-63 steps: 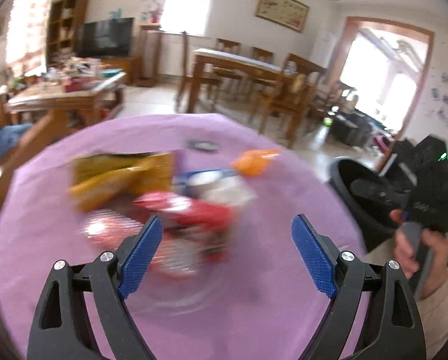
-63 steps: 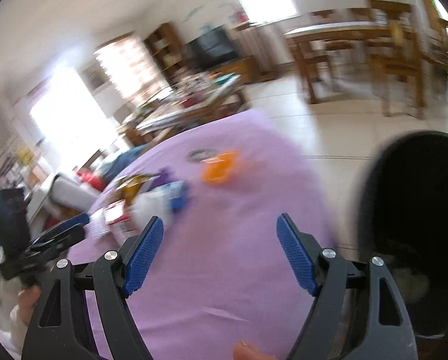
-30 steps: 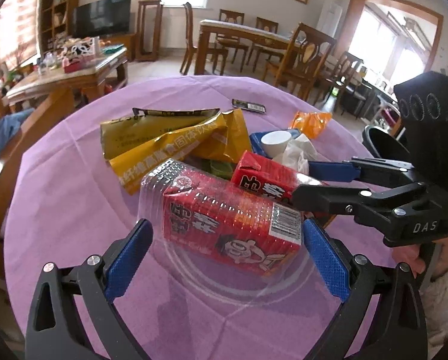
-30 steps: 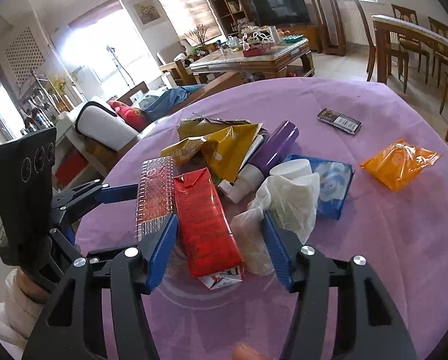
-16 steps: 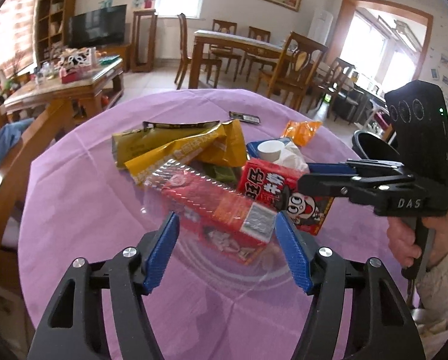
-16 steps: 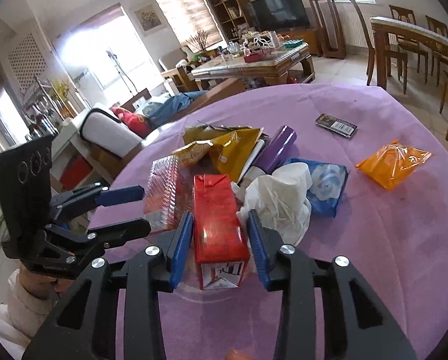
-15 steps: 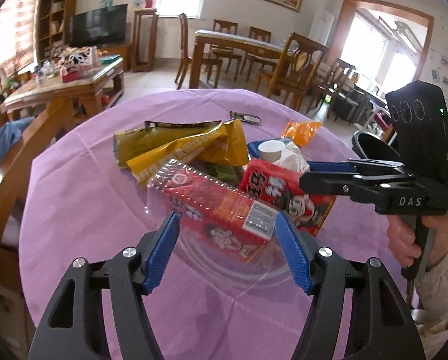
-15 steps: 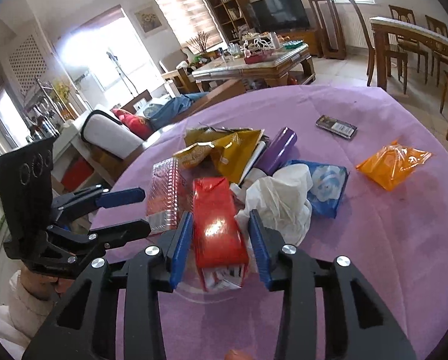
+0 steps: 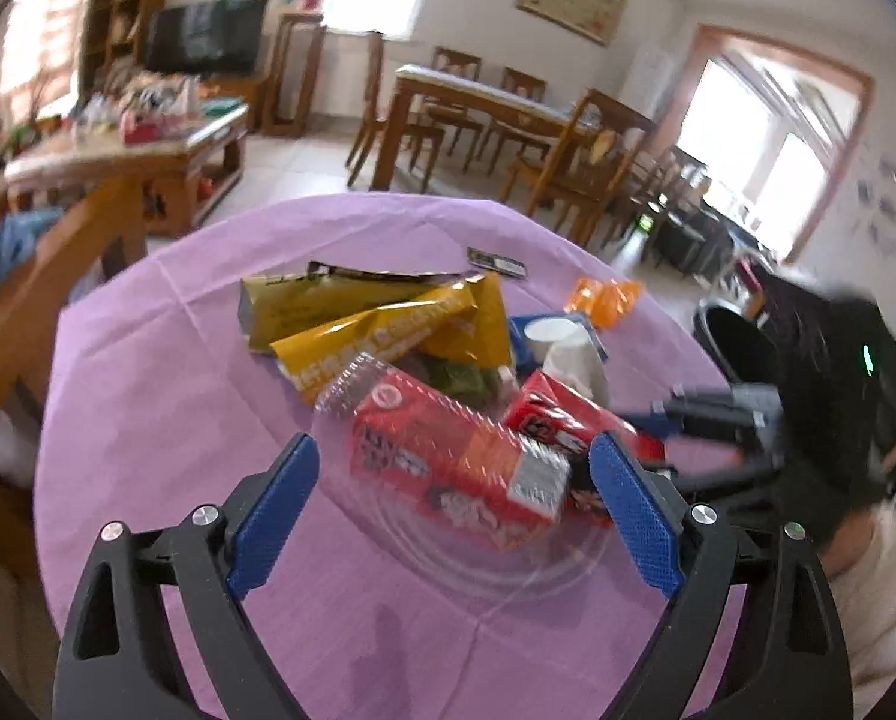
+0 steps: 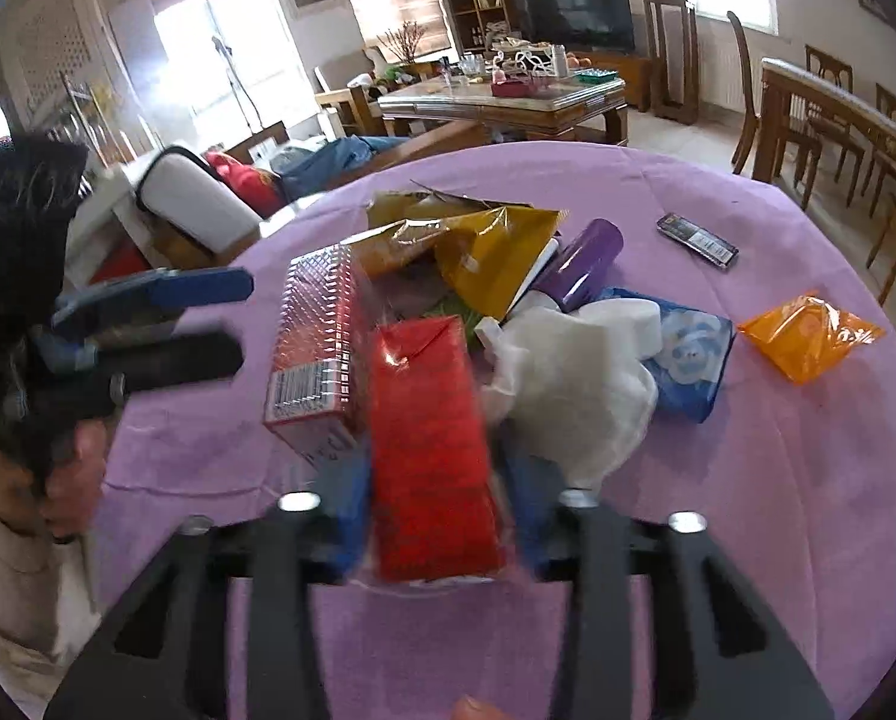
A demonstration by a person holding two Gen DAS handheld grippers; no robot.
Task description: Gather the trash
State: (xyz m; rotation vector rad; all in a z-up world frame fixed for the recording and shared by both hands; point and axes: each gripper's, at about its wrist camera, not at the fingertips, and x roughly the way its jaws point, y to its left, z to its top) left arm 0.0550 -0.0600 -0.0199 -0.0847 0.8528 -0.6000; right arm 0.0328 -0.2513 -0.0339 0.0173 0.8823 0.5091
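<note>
A pile of trash lies on the round purple table (image 9: 148, 396). My right gripper (image 10: 433, 516) is shut on a red drink carton (image 10: 427, 444), also seen in the left wrist view (image 9: 574, 420). My left gripper (image 9: 454, 486) is open around a red snack box in clear plastic (image 9: 454, 468), which shows beside the carton in the right wrist view (image 10: 319, 342). Behind lie yellow snack bags (image 9: 376, 318), a white crumpled bag (image 10: 568, 372), a purple tube (image 10: 580, 264), a blue tissue pack (image 10: 691, 354) and an orange packet (image 10: 808, 336).
A black bin (image 9: 736, 342) stands on the floor past the table's right edge. A small dark wrapper (image 10: 697, 247) lies at the far side of the table. Wooden chairs and a dining table (image 9: 508, 114) stand behind; a coffee table (image 10: 508, 99) is at the back.
My right gripper closed on the red carton and has drawn it back from the pile. My left gripper narrowed around the snack box, then opened wider again.
</note>
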